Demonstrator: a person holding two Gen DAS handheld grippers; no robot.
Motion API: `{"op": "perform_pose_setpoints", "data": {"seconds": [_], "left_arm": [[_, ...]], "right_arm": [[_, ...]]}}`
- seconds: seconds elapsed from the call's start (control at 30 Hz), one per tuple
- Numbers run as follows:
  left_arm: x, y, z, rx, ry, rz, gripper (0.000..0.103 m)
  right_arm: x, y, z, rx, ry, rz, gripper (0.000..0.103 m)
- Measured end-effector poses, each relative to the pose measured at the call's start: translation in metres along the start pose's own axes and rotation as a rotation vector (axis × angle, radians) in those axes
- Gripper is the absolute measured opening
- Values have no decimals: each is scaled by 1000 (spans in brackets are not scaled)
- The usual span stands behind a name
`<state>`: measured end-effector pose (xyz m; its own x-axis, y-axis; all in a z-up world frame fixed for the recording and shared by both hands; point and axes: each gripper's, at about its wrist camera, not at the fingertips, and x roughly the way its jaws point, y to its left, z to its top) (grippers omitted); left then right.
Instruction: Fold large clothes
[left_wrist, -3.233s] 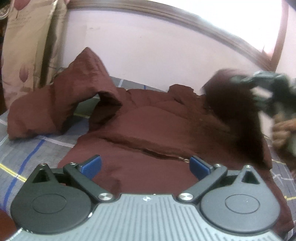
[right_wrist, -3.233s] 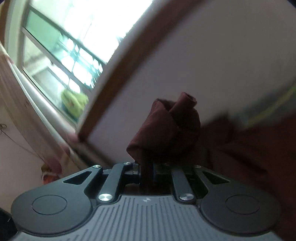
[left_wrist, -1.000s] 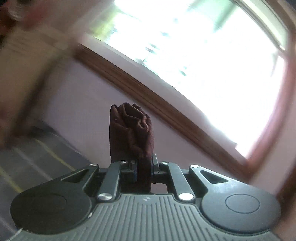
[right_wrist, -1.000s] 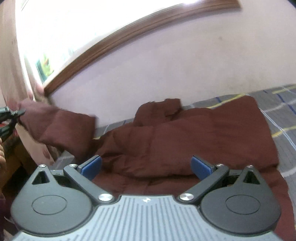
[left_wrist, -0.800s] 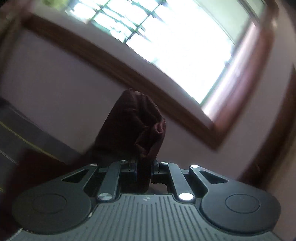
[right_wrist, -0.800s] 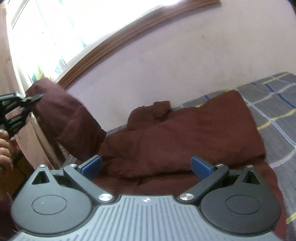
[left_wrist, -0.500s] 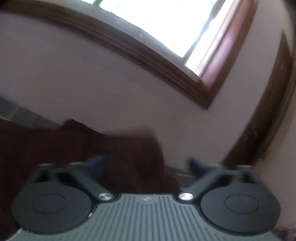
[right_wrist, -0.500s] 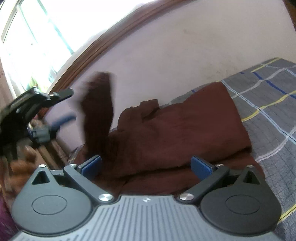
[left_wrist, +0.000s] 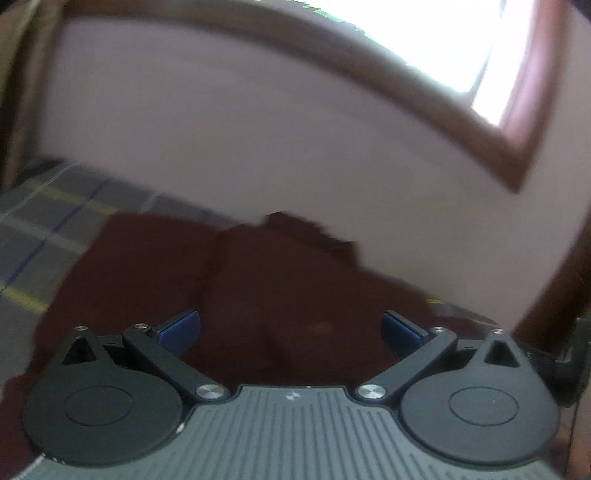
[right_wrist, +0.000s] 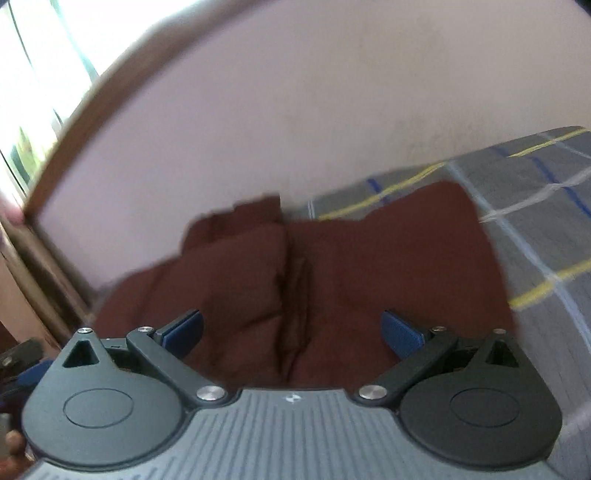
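Left gripper (left_wrist: 290, 326) and right gripper (right_wrist: 291, 328) gape wide, apparently empty.

**Backlit, smeared and bowed at the edges**

Daylight pours from a blown-out window (left_wrist: 436, 40) at the upper right of the left wrist view and the upper left of the right wrist view. Below it, the maroon garment (right_wrist: 332, 266) sinks into near-black shadow, its folds barely legible. Motion blur softens the wall and the checked bedsheet (left_wrist: 40, 236). Fisheye distortion curves the window frame.
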<state>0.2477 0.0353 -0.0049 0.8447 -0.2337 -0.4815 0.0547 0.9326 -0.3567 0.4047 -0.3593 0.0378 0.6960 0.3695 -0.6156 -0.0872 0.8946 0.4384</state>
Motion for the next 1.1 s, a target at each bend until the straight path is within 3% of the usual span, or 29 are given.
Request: {"op": "perform_pose_setpoints", "data": {"seconds": [0.03,0.13,0.23,0.33,0.43,0.5,0.6,0.7,0.73,0.8,0.83,0.87,0.93,1.0,1.07,1.1], "left_arm": [[-1,8,0,-24,11,18,102],[-6,29,2,-81,30,51,102],[-14,38,8,-78,18,75,102],[-15,34,16,-40,-22,100,103],[-9,31,22,-27,-37,109,103],[-4,31,21,-41,-29,112,103],[9,30,21,-37,-22,142,103],[11,29,23,-60,-11,127,103],[12,27,24,-55,-15,128,103],[14,21,27,-29,-20,140,103],[15,18,29,-17,-23,140,103],[15,16,30,-6,-26,140,103],[17,12,32,13,-38,155,103],[19,8,32,33,-44,169,103],[21,4,33,55,-39,178,103],[22,2,33,64,-35,185,103]], "right_arm": [[15,5,1,-10,34,5,100],[33,32,-1,-126,69,-4,44],[10,46,-2,-178,-11,2,13],[-34,39,2,-177,-118,-17,10],[-60,24,-2,-184,-147,-68,1],[-63,12,-7,-194,-137,-130,1],[-56,0,-12,-162,-107,-154,1],[-60,5,-1,-90,-116,-34,2],[-56,14,3,-102,-101,-56,8],[-42,32,11,-163,-88,-132,37],[-33,38,14,-190,-77,-155,81],[-24,41,15,-201,-68,-178,103],[-6,40,14,-195,-37,-169,103],[12,37,8,-175,23,-97,100],[23,40,-2,-206,57,-88,51],[20,46,-5,-241,43,-105,43]]}}
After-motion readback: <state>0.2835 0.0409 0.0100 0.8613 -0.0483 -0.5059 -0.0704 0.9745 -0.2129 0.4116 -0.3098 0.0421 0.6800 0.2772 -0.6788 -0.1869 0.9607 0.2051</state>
